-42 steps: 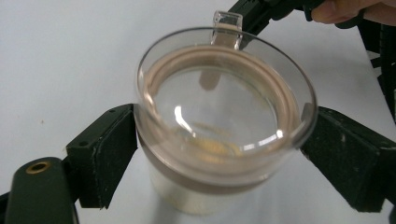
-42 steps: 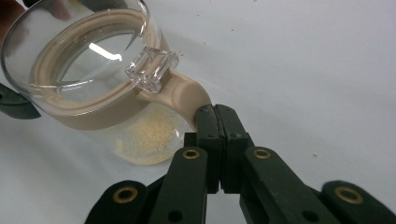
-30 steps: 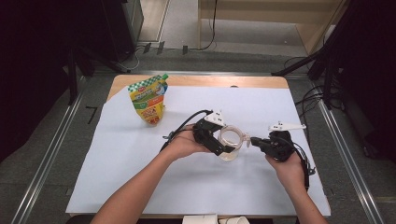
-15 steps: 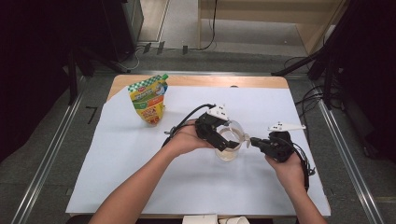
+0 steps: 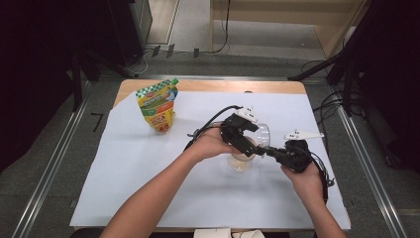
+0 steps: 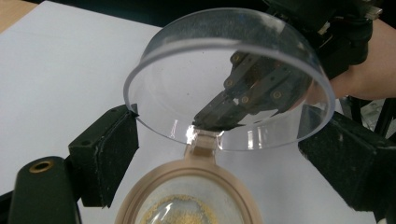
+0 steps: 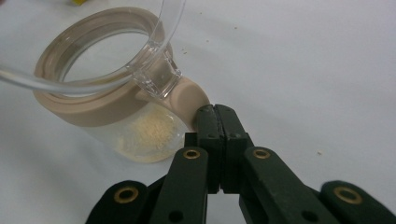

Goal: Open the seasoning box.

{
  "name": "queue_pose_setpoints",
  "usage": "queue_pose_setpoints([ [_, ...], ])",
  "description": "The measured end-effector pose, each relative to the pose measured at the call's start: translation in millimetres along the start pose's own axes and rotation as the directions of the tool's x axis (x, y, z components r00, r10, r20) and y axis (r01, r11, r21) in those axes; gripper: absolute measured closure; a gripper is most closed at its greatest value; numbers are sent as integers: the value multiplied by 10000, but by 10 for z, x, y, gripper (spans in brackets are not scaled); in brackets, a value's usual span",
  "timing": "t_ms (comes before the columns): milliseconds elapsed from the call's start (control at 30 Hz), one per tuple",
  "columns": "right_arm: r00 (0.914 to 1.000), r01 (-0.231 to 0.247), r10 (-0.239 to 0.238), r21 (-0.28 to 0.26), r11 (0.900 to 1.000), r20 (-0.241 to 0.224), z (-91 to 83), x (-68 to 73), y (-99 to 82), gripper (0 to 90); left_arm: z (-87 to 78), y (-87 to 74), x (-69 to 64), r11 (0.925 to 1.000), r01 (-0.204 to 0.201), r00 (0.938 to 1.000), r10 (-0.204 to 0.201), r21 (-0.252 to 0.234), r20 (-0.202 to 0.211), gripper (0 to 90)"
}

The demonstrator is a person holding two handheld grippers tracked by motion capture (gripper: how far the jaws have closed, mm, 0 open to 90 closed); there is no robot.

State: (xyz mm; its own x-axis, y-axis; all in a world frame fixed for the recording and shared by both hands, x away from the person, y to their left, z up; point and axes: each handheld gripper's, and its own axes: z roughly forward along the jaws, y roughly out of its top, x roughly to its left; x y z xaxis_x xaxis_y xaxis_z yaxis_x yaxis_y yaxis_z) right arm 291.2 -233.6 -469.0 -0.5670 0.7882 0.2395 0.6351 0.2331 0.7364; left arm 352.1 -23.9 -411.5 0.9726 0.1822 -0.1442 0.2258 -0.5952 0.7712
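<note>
While the lid [image 5: 257,133] is being swung open, the jar [image 5: 241,159] must be kept from tipping. In the high view, the jar stands on the white surface [image 5: 148,168] near its middle, between the two hands, and a colourful pouch [image 5: 158,105] stands well apart at the far left. The left hand-held gripper [image 5: 246,134] is over the jar at the lid, and the right hand-held gripper [image 5: 270,151] reaches in from the right at the jar's collar.

In the left gripper view, the clear lid [image 6: 229,79] is tilted up on its hinge [image 6: 205,140], with the left hand-held gripper's two pads bearing on opposite edges of its rim, so it is gripping the lid. Keep this hold light and follow the arc of the hinge; pulling straight up would probably lift the jar.

In the right gripper view, the right hand-held gripper [image 7: 215,116] is closed, its jaw tips together and pressed against the beige tab [image 7: 189,100] of the collar beside the hinge; whether any of the tab is pinched between them cannot be told. Hold this point steady and low so that the pale powder [image 7: 147,133] in the jar is not shaken out.
</note>
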Motion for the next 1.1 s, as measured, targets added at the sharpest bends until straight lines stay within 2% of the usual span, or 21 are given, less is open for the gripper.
queue_pose_setpoints([
  [300,9998,-137,137,16,9999,-138,0,-26,-8,900,101,80,13,9997,156,9998,-158,170,150,134],
  [533,9997,-128,127,-31,9999,-227,1,-26,-6,891,55,83,6,9992,111,9998,-117,383,156,131],
  [633,9997,-127,126,-35,9999,-207,5,-22,-3,885,44,91,-6,9991,347,9988,-356,252,349,101],
  [833,9999,-95,94,-38,9999,-125,-3,-17,-2,860,-47,102,9,9986,521,9976,-525,101,443,98],
  [967,9999,-47,46,-102,9999,-100,-53,-5,-5,832,-175,106,-3,9994,340,9990,-340,-17,297,101],
  [1100,10000,59,-59,-243,9997,-14,-147,40,-29,824,-312,90,1,9989,464,9984,-465,27,327,104],
])
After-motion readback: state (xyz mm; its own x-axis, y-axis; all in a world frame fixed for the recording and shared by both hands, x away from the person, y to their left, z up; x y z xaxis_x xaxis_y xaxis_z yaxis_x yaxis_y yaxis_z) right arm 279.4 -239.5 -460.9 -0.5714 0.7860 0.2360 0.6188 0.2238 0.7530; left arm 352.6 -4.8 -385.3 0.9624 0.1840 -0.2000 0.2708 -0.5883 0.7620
